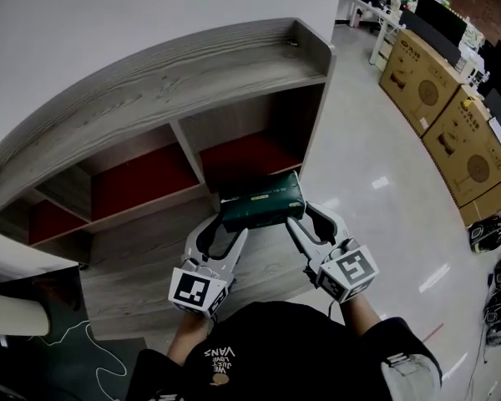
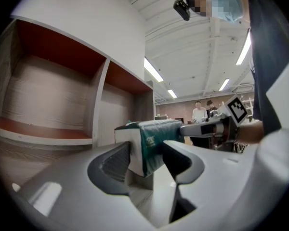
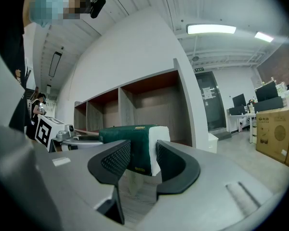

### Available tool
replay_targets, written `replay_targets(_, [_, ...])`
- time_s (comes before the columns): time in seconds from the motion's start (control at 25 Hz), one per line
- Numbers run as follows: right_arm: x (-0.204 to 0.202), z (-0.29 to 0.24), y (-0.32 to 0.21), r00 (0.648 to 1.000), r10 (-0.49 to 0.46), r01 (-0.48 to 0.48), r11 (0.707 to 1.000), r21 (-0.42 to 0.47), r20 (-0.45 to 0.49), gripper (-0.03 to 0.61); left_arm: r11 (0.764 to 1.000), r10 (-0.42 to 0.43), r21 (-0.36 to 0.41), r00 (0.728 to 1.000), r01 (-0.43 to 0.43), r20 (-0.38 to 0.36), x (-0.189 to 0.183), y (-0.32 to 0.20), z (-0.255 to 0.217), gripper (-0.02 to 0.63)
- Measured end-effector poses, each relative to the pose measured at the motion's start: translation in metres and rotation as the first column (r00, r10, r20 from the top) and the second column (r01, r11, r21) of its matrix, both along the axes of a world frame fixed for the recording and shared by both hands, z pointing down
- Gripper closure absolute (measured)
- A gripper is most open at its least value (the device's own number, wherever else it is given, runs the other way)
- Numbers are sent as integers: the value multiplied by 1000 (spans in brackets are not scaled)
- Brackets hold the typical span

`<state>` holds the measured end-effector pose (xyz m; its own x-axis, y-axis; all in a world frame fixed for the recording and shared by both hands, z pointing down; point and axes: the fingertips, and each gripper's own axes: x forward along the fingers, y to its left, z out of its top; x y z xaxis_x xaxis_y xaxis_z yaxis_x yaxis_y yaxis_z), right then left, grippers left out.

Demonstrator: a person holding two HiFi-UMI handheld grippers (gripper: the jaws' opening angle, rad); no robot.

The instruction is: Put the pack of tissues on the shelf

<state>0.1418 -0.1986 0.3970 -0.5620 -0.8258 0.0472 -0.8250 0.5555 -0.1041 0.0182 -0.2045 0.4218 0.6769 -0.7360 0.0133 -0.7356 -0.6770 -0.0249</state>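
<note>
A big grey wooden shelf was seen against a white wall, with a shiny pale floor beside it. From the head view, brown cardboard boxes were seen far off on the right. The pack of tissues, dark green with white ends, was held up in the air, just in front of the shelf's right-hand cubby with the red bottom. It was not yet set down on the shelf. It was held from both ends. The left gripper was closed on the left end, and the right gripper was closed on the right end. Only in the gripper views could the pinch be seen up close: in each one the jaws were pressed onto an end of the pack, a little way apart. Two people standing far back in the room were shown only in the left gripper view. A long ceiling light was shown only in the right gripper view.
</note>
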Motion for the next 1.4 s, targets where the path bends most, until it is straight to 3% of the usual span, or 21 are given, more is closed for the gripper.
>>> replay_targets(0.8, [10,16,-68,995,-97,97,995,31,-9,413,992,-126,6,990,126,56,10,-51,16,373])
replay_targets(1.4, [6,26,-97,997,-68,68,997,18,-30,413,985,-171,-9,979,173,112,5,-79,25,373])
